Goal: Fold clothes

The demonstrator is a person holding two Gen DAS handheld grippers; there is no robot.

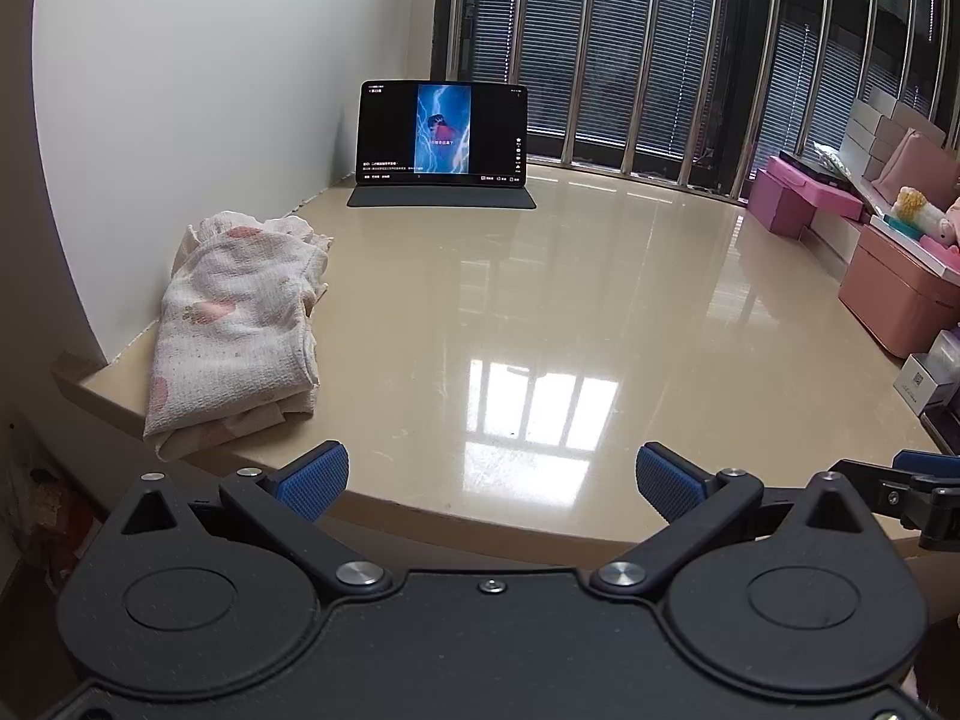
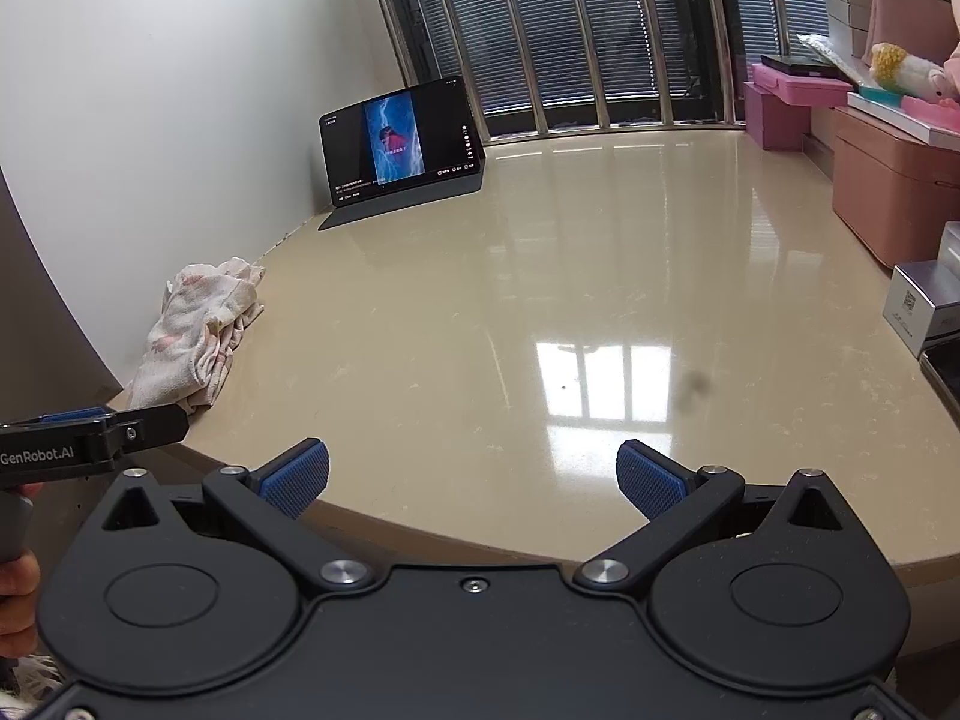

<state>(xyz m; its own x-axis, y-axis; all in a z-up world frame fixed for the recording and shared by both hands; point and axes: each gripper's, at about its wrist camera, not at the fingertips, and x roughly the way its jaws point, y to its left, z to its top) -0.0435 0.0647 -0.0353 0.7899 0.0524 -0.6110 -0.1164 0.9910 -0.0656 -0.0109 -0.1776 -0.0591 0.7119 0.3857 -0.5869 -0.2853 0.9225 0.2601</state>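
Note:
A folded white garment with pink prints (image 1: 234,330) lies at the left edge of the glossy beige table (image 1: 540,312), against the wall; the right wrist view shows the same garment (image 2: 198,330) at far left. My left gripper (image 1: 492,483) hovers over the table's near edge, open, nothing between its blue pads, the garment ahead and to its left. My right gripper (image 2: 474,480) is also open and empty above the near edge. The left gripper's side (image 2: 96,438) pokes in at the right wrist view's left margin; the right gripper's tip (image 1: 918,480) shows at the left view's right edge.
A tablet (image 1: 443,135) stands playing a video at the back of the table by the barred window. Pink boxes (image 1: 792,195), a pink case (image 2: 894,192) and small white boxes (image 2: 924,306) crowd the table's right side. A hand (image 2: 18,594) holds the left gripper's handle.

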